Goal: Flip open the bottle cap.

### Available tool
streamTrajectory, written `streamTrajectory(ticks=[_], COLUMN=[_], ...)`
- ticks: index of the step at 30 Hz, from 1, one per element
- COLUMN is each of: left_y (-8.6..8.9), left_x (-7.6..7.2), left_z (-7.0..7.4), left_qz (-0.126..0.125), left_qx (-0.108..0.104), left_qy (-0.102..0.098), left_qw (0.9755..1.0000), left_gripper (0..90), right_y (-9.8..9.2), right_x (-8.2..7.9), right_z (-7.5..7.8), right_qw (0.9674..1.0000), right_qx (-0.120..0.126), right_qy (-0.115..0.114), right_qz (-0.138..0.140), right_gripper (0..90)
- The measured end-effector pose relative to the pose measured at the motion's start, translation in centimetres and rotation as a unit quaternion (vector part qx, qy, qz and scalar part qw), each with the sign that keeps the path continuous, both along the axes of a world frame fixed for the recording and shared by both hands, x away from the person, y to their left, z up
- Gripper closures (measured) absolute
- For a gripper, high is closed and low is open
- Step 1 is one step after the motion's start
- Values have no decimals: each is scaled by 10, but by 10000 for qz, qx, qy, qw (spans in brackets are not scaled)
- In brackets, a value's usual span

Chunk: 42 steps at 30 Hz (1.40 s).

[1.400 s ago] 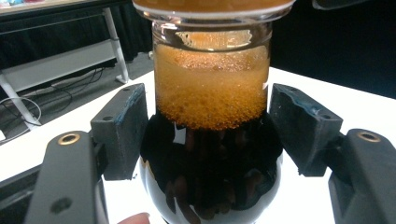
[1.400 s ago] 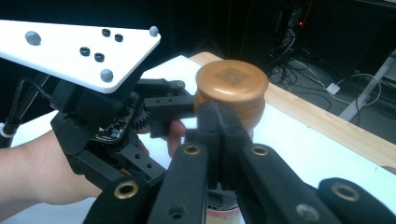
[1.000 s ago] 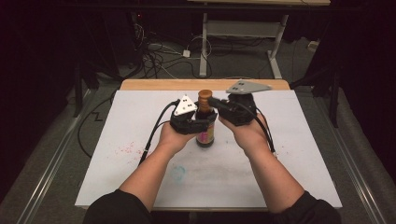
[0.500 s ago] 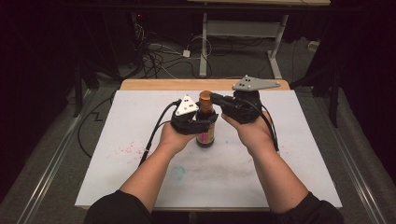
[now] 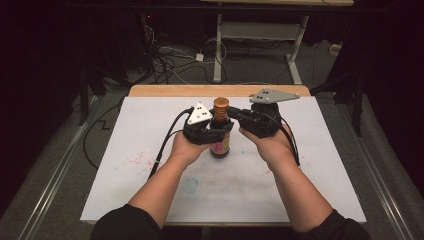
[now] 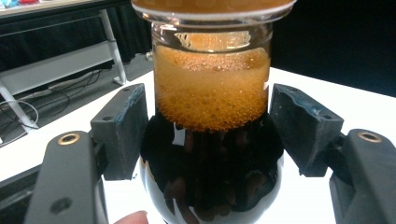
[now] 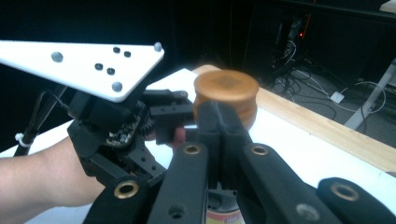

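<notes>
A glass bottle of dark sauce with an orange-brown cap (image 5: 220, 131) is stood upright mid-desk on the white sheet covering the wooden desk (image 5: 150, 150). Its shoulder is clamped by the left tool (image 5: 212, 132). The right tool (image 5: 239, 115) is seen with jaws pressed together just before the cap (image 7: 226, 88).

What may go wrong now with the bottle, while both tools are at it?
The left tool grips the bottle on its round glass shoulder, so the pads may slip. The right tool, jaws shut, sits against the cap; a push there might tip the bottle onto the white table.
</notes>
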State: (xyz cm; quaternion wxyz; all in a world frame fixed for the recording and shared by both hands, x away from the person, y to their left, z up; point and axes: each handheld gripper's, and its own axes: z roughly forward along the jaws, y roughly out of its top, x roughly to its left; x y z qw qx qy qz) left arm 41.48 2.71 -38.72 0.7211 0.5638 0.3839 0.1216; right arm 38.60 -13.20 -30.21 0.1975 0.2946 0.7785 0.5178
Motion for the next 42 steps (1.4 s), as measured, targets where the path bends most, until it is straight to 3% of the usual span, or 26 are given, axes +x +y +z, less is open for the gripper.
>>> streamTrajectory(ticks=[22,29,42], left_y=[-1,0,0], left_x=[-1,-1,-1], left_z=[-1,-1,-1], left_qz=[4,23,31], left_qx=[-22,-40,-40], left_qy=[-19,-37,-27], left_qw=[10000,10000,10000], left_gripper=[286,287,287], right_y=[5,6,10], right_x=[3,6,6], right_z=[-9,-6,-2], right_qw=[9998,9998,9999], right_qx=[-116,-48,21], right_qy=[135,209,144], right_qz=[20,9,-1], right_gripper=[900,900,900])
